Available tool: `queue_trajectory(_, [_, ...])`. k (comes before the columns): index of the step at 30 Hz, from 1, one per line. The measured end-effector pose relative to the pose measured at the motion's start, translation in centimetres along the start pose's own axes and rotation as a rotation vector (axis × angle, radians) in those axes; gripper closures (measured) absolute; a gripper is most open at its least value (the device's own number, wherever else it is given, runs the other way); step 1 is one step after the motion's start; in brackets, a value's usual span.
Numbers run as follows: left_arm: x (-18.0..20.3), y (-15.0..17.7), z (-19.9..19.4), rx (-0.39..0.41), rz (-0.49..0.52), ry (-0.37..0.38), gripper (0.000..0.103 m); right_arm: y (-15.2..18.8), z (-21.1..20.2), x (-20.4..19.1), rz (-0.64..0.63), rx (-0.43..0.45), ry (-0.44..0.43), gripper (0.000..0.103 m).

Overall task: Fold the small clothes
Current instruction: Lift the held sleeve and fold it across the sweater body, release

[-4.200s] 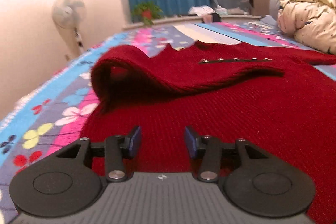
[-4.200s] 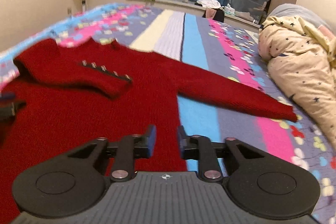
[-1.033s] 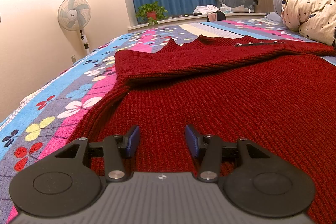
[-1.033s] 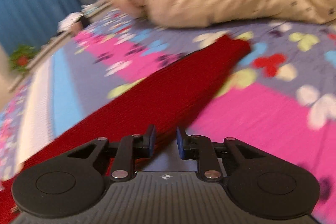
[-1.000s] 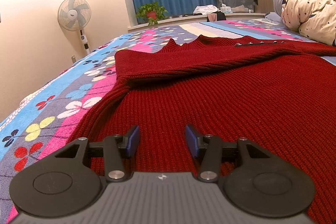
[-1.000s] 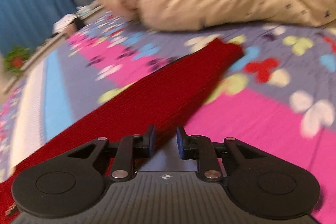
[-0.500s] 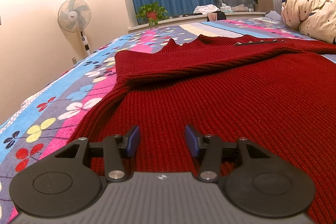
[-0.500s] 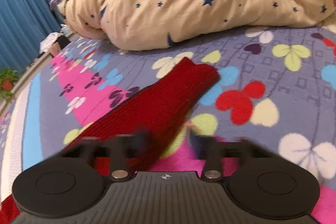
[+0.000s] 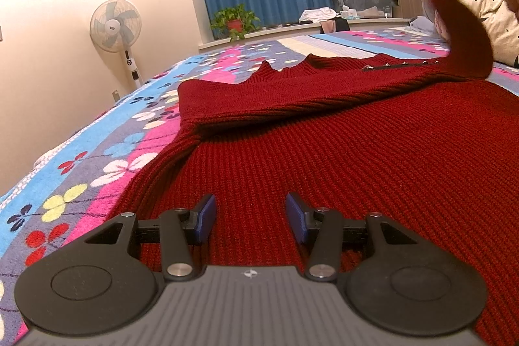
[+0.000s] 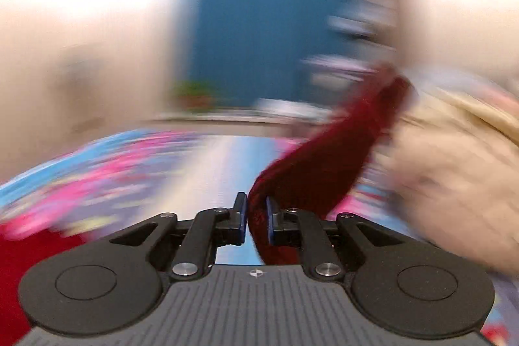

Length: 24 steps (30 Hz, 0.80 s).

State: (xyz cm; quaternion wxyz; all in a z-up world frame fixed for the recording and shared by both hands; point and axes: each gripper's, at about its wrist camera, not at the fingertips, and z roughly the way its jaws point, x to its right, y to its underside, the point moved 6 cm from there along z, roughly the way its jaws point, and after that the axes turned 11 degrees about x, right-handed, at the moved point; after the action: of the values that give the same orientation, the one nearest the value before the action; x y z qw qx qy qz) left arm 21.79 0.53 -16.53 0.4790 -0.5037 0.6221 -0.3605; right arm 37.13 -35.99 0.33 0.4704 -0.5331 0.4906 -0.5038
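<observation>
Your left gripper (image 9: 249,218) stood open with nothing in it, low in the frame, just above the red sweater (image 9: 373,158) spread flat on the flowered bed (image 9: 107,151). Your right gripper (image 10: 256,218) had just been opening a little, yet it pinched the sweater's sleeve (image 10: 327,164), which rose toward the upper right. No writing could be read; the fan's (image 9: 115,29) label was too small.

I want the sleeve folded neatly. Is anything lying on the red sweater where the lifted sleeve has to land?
Nothing visible is. The right tool holds the sleeve up, and the red sweater lies bare below it. The open left tool hovers low at the near edge, away from that spot.
</observation>
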Motion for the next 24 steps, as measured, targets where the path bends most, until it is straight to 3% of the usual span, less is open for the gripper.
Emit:
queue_trajectory(1, [0.0, 0.0, 0.0, 0.000, -0.002, 0.001, 0.048, 0.4, -0.3, -4.3, -0.058, -0.022, -0.151, 0.064])
queue_trajectory(2, [0.0, 0.0, 0.1, -0.001, -0.004, 0.003, 0.049, 1.9, -0.9, -8.4, -0.102, -0.079, -0.318, 0.054])
queue_trajectory(3, [-0.1, 0.0, 0.1, -0.002, -0.006, 0.004, 0.049, 3.7, -1.4, -11.2, -0.131, -0.152, -0.407, 0.049])
queue_trajectory(5, [-0.1, 0.0, 0.0, -0.001, -0.010, 0.005, 0.049, 7.3, -3.1, -14.9, -0.226, -0.287, -0.461, 0.052])
queue_trajectory(8, [-0.2, 0.0, 0.0, 0.001, -0.014, 0.007, 0.049, 8.4, -6.3, -16.8, -0.313, -0.355, -0.548, 0.052])
queue_trajectory(12, [-0.3, -0.1, -0.1, 0.001, -0.016, 0.009, 0.049, 6.1, -9.3, -15.0, -0.361, -0.392, -0.486, 0.041])
queue_trajectory(15, [-0.3, -0.1, -0.1, -0.002, -0.014, 0.009, 0.049, 4.9, -11.1, -12.2, -0.322, -0.472, -0.358, 0.027])
queue_trajectory(17, [-0.3, -0.2, -0.1, -0.005, -0.012, 0.009, 0.049, 5.3, -12.1, -10.2, -0.247, -0.544, -0.274, 0.024])
queue_trajectory(21, [-0.3, -0.4, -0.3, -0.004, -0.007, -0.002, 0.044, 8.7, -13.2, -8.0, -0.123, -0.607, -0.152, 0.025])
queue_trajectory(22, [-0.3, -0.5, -0.4, -0.007, -0.002, -0.015, 0.042, 9.8, -13.0, -7.7, -0.134, -0.643, -0.108, 0.025])
queue_trajectory(24, [-0.2, -0.6, -0.6, -0.017, 0.016, -0.043, 0.037, 10.6, -12.6, -7.0, -0.150, -0.622, -0.027, 0.025])
